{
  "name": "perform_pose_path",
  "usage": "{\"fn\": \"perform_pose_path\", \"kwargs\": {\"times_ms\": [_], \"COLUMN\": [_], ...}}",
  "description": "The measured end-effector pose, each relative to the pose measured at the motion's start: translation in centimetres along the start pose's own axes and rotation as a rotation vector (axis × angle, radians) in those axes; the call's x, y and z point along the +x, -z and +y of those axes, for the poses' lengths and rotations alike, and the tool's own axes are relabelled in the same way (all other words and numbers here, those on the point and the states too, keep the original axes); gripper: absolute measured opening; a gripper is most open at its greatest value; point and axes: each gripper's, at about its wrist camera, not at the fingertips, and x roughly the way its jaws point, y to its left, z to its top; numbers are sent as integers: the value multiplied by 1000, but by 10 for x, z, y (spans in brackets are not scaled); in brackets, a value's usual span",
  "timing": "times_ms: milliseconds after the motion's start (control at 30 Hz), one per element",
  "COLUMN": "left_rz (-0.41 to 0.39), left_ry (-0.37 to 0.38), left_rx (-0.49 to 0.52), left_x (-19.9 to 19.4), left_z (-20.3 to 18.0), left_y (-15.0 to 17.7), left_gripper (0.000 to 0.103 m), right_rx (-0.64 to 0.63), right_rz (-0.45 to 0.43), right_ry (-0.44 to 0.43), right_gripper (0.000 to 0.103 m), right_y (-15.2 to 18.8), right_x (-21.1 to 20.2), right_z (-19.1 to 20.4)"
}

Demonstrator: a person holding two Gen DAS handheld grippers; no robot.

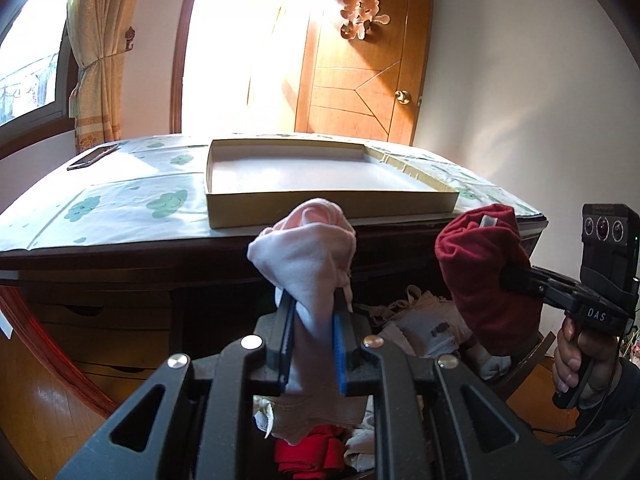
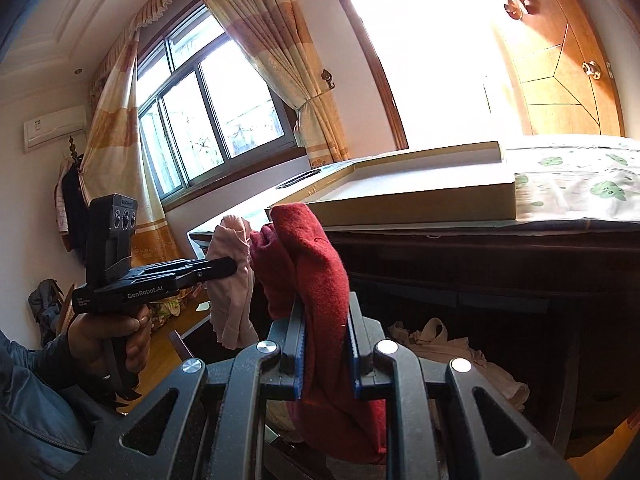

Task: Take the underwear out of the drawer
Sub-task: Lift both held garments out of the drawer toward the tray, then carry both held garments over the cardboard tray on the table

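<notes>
Both grippers were matte black, with cut-out triangular windows in their linkage arms and round silver screws at the pivots. The left gripper (image 1: 313, 320) had narrow black fingers (image 1: 285, 332) lined with ribbed blue pads; the right gripper (image 2: 326, 344) matched it. Seen from the side, each carried a boxy black camera block with three round lenses in a row above a pistol grip. One side read "GenRobot.AI" in white, the other "DAS". A thin black cable trailed below the right handle. The person's left sleeve (image 2: 28, 412) was grey-blue with a zip; the right sleeve (image 1: 612, 412) was dark grey.
</notes>
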Motion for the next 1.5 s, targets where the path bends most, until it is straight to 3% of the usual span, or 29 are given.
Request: {"fn": "perform_pose_path", "kwargs": {"times_ms": [533, 1500], "left_rz": [-57, -98], "left_ry": [18, 31], "left_rx": [41, 106], "left_x": [-8, -6], "left_z": [-14, -28], "left_y": [-17, -46], "left_gripper": [15, 15], "right_rx": [16, 20], "right_rz": [-78, -112], "right_ry": [22, 32], "right_gripper": [18, 19], "right_y": [-13, -27], "right_x": [-10, -15], "right_z": [0, 3]}}
